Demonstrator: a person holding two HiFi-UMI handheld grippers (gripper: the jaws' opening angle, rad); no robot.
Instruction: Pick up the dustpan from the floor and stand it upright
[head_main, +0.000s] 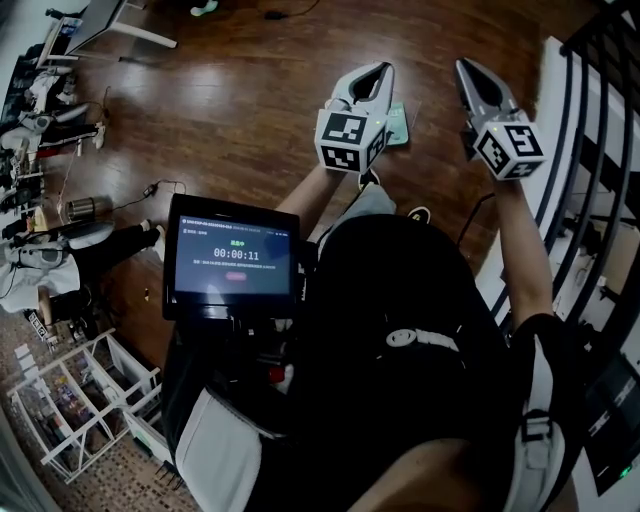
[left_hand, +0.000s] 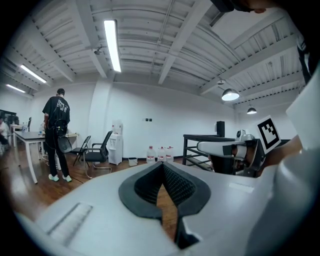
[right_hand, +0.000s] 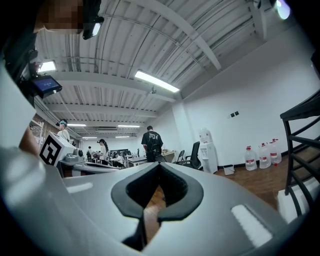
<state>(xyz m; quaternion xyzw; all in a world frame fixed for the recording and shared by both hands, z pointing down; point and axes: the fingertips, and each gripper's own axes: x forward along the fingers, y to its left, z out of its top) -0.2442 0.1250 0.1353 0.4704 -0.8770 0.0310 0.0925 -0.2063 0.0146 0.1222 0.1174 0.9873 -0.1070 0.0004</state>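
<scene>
In the head view both grippers are held out in front of me at chest height, pointing forward over the wooden floor. My left gripper is shut, its dark pads meeting at the tips with nothing between them. My right gripper is shut and empty too. A pale green flat thing, which looks like the dustpan, lies on the floor under the left gripper, mostly hidden by its marker cube. Neither gripper view shows it.
A tablet screen sits at my chest. A black railing runs along the right. A white wire rack stands at lower left. Ahead stand a person, office chairs, a water dispenser and water bottles.
</scene>
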